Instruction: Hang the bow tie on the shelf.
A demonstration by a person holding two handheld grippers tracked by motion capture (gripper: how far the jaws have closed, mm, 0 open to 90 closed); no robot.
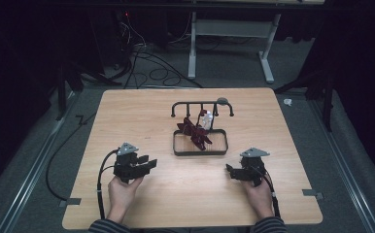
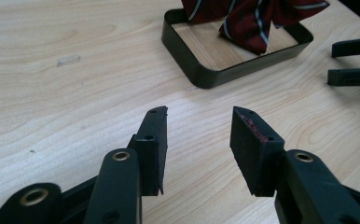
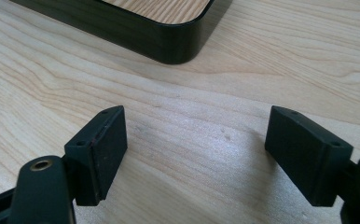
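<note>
On the wooden table (image 1: 127,116), a dark red striped cloth (image 1: 194,132) hung from a black rack (image 1: 202,105) into its tray (image 1: 200,151). Both grippers rested near the tray — left gripper (image 1: 149,164) and right gripper (image 1: 230,171), jaws apart, holding nothing.

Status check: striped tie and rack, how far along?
Done: nothing evident. The striped tie hangs from the rack into its base frame. In hand: nothing; left gripper and right gripper are open on the table. Left: any handling of the tie.
</note>
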